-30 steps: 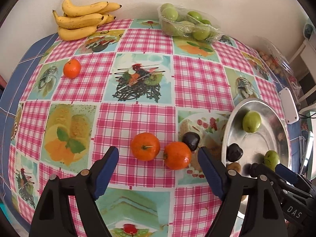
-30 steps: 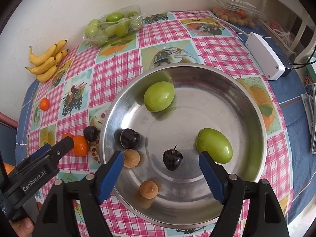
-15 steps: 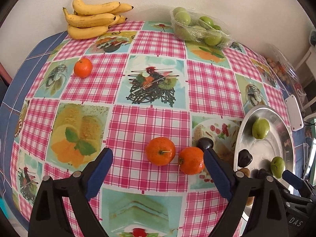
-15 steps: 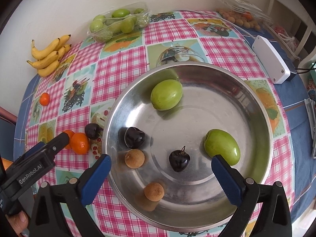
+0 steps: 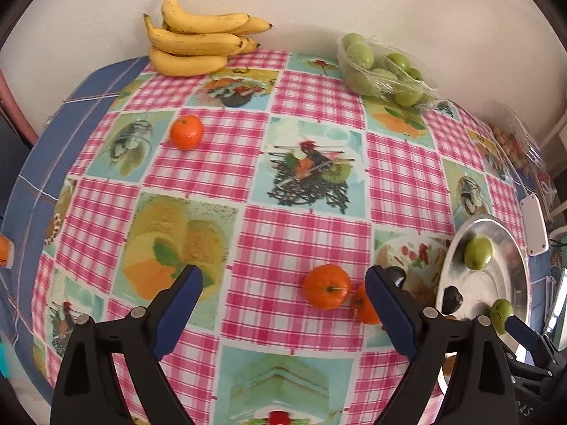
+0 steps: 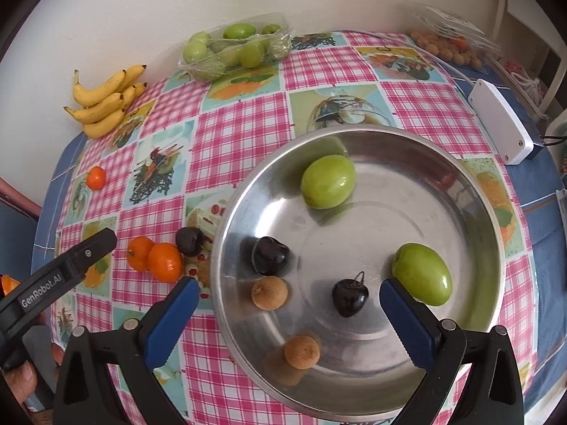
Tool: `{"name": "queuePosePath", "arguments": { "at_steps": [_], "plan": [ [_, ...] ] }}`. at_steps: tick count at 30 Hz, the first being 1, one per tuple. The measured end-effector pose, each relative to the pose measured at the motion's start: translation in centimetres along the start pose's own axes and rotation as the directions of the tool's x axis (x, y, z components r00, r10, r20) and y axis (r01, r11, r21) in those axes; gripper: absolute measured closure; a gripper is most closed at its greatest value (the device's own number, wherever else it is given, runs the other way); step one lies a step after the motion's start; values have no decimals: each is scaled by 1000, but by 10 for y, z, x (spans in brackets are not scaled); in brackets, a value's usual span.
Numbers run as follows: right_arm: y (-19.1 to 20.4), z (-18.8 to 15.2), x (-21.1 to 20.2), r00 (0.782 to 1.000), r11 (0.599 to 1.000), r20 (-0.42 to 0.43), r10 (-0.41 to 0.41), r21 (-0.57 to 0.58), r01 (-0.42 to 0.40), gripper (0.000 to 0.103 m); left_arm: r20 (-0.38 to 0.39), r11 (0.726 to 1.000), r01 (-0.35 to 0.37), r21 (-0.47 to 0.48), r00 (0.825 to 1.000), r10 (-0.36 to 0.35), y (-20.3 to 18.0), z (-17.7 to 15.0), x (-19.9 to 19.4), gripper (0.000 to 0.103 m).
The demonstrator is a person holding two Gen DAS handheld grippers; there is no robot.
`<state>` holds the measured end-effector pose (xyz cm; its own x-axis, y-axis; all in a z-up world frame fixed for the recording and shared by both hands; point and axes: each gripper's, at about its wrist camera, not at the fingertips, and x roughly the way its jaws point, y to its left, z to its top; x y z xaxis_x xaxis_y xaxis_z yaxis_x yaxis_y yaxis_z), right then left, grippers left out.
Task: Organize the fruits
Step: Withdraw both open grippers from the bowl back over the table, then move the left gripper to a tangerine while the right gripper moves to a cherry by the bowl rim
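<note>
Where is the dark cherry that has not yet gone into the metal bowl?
In the right wrist view the dark cherry lies on the tablecloth, just left of the metal bowl, beside two oranges.

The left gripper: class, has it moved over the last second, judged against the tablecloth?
Yes. The left gripper has shifted left, away from the steel bowl, past the two oranges.

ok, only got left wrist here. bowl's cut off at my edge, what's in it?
Observer: Six pieces in the bowl: two green fruits, two dark cherries, two brown fruits.
Operator: right claw holding anything?
Observer: No, it's open and empty, pointed at the bowl.
Operator: dark thing by the oranges?
Observer: A third cherry, on the cloth, just outside the bowl's rim.
</note>
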<state>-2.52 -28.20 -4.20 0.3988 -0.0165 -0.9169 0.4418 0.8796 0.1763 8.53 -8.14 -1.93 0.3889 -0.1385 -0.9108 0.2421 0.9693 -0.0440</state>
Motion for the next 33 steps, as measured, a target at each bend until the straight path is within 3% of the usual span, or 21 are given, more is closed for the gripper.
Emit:
{"name": "queuePosePath", "arguments": {
  "at_steps": [6,20,28,33],
  "plan": [
    [16,2,-3,1000,1000,2,9,-20,-9,0,10,997,-46,-63,999,47,25,7,-5,10],
    [69,7,-1,995,992,2,99,-74,-99,0,-5,983,-40,-181,999,40,88,13,-9,10],
    [92,13,8,990,987,-19,142,-74,-143,0,1,977,0,-212,1000,0,91,14,-7,10],
    [95,16,16,994,991,-30,106,-81,-108,1,-6,978,39,-207,999,-41,81,17,0,10]
  ]
}}
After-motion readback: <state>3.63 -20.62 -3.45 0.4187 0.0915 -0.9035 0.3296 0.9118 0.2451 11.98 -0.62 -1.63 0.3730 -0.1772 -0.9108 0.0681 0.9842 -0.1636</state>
